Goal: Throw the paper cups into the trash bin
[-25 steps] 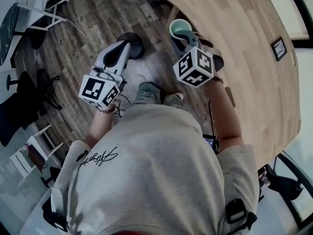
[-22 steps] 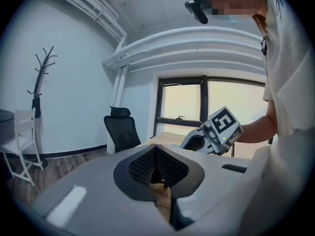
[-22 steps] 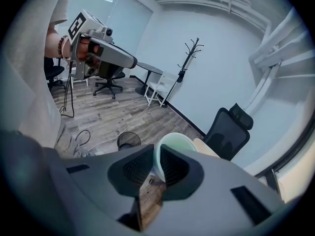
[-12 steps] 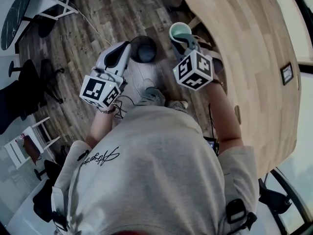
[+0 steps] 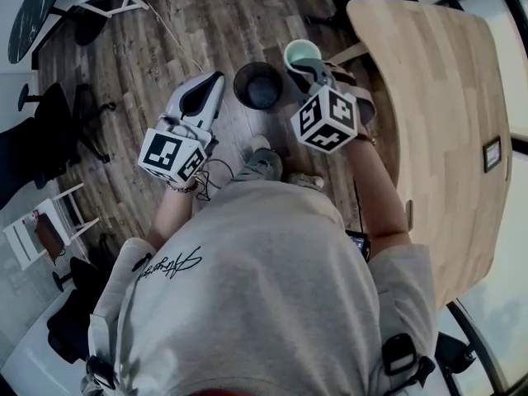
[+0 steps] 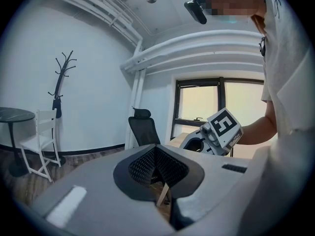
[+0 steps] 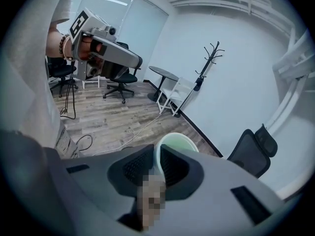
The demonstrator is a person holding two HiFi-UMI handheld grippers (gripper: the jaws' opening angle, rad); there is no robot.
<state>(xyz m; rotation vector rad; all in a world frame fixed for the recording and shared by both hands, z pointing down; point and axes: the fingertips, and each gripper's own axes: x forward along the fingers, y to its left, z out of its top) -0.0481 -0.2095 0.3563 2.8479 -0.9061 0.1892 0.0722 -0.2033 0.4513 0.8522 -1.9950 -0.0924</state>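
Note:
In the head view a pale green paper cup (image 5: 302, 54) hangs above the wooden floor, my right gripper (image 5: 313, 67) shut on its rim. The right gripper view shows the cup's wall (image 7: 176, 140) pinched between the two dark pads. A dark round trash bin (image 5: 257, 85) stands on the floor just left of the cup, between the two grippers. My left gripper (image 5: 214, 79) points at the bin's left side. Its jaws meet in the left gripper view (image 6: 156, 148) with nothing held.
A curved wooden table (image 5: 437, 97) fills the right side. The person's shoes (image 5: 260, 163) stand just short of the bin. A black office chair (image 5: 49, 130) and a white chair (image 5: 41, 238) are at the left. A cable (image 5: 177, 40) runs across the floor.
The person has stepped forward: the bin has come fully into view between the grippers, and the table has slid to the right. The cup stays gripped in the right gripper.

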